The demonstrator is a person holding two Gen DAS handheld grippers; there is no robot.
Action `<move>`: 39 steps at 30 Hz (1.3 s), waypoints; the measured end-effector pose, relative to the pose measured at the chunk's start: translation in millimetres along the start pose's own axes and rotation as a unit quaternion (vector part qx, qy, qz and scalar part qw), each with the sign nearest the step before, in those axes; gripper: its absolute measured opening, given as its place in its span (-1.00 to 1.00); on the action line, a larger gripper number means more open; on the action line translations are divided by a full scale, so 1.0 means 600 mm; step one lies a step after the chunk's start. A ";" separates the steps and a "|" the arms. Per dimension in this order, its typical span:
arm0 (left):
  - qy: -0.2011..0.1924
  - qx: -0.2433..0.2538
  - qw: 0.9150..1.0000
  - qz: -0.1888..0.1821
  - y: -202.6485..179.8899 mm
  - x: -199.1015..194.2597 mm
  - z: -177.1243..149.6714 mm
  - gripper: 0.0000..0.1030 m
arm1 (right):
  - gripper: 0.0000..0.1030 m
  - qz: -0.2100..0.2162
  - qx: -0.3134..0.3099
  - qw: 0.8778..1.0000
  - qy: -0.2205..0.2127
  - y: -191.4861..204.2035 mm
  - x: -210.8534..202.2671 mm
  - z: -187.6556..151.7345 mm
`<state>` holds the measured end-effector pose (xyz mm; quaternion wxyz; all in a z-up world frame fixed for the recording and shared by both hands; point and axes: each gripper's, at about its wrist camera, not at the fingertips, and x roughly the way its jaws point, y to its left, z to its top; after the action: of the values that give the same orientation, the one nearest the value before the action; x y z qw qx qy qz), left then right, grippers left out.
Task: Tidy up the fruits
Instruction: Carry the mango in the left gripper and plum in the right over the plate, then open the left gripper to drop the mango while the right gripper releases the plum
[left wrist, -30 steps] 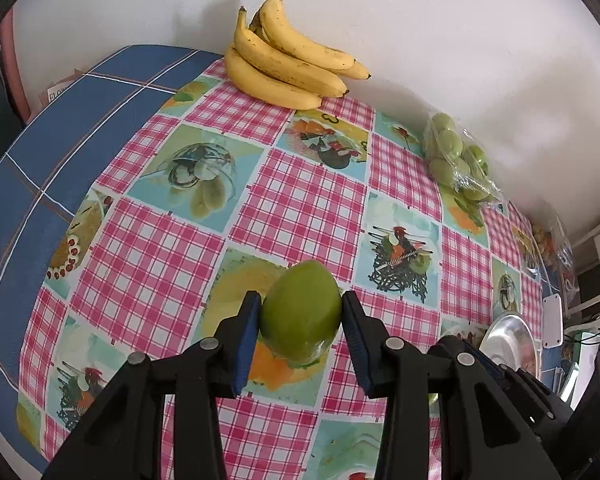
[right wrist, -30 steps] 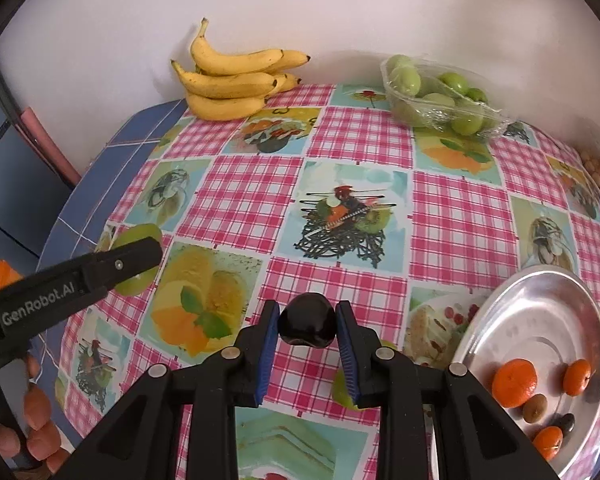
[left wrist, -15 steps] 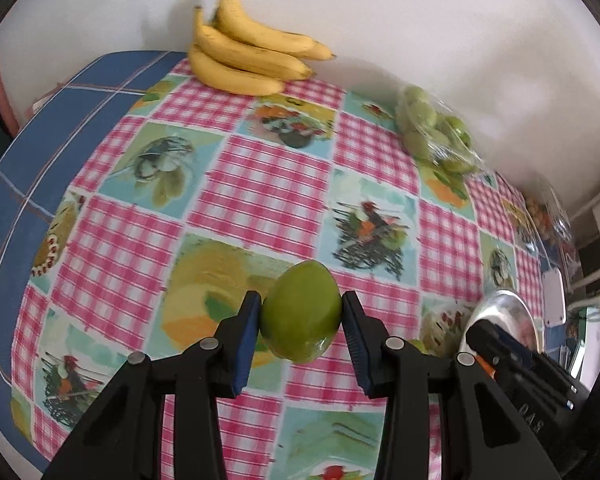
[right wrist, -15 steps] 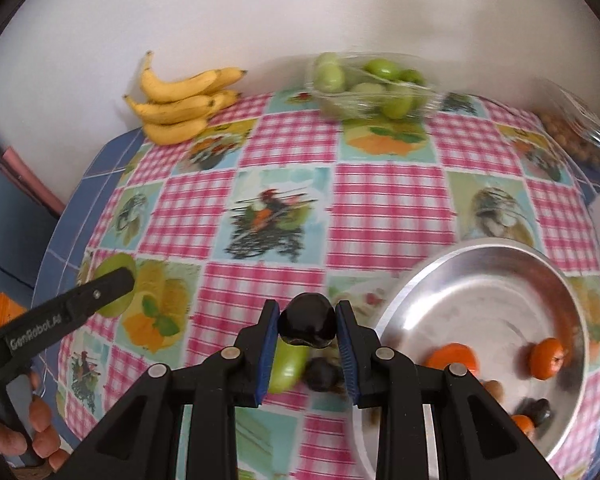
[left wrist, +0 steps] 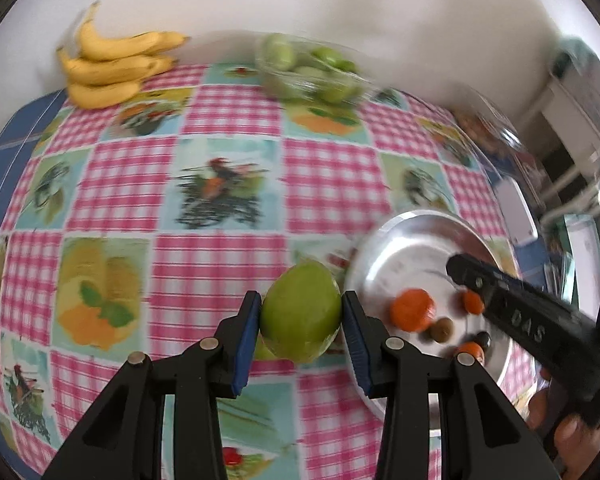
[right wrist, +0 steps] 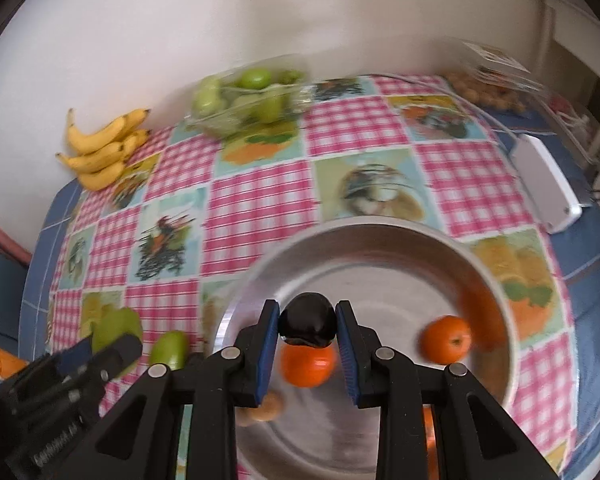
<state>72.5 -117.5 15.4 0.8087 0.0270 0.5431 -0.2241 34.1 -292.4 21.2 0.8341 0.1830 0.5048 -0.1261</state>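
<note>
Two loads are in carriage, one per claw. I hold a large green fruit (left wrist: 300, 312) clamped between the blue pads of the left gripper (left wrist: 302, 320); its long axis runs up and away from the jaws, tilted slightly right. The right gripper (right wrist: 308, 326) is closed on a small dark round fruit (right wrist: 308, 324).

The governing relation is the position of the steel bowl (right wrist: 380, 236) against each claw. Under the right gripper, the bowl lies directly below and ahead, and an orange (right wrist: 308, 364) sits just beneath the dark fruit. I judge this load ready for release, provided it clears that orange.

From the left gripper, the bowl (left wrist: 396, 248) lies to the right and slightly ahead, and the green fruit hangs over the checked tablecloth (left wrist: 332, 176) beside the near rim. I judge the right hand the nearer, so the left must travel further right before release. A second green fruit (right wrist: 169, 348) lies on the cloth, left of the right claw.
</note>
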 end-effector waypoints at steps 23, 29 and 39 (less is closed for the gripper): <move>0.017 0.043 0.999 -0.004 -0.077 0.045 -0.012 -0.18 | -0.40 -0.025 0.033 0.999 0.010 -0.086 0.008 -0.010; 0.023 0.041 0.999 -0.005 -0.077 0.056 -0.013 -0.17 | -0.40 -0.026 0.023 0.999 0.019 -0.076 0.021 -0.010; 0.030 0.044 0.999 -0.009 -0.085 0.068 -0.016 -0.17 | -0.40 -0.034 0.015 0.998 0.044 -0.071 0.039 -0.014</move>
<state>57.0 -174.6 -14.8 0.7877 0.0641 0.5575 -0.2542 21.3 -327.7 -11.0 0.8036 0.1833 0.5449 -0.1541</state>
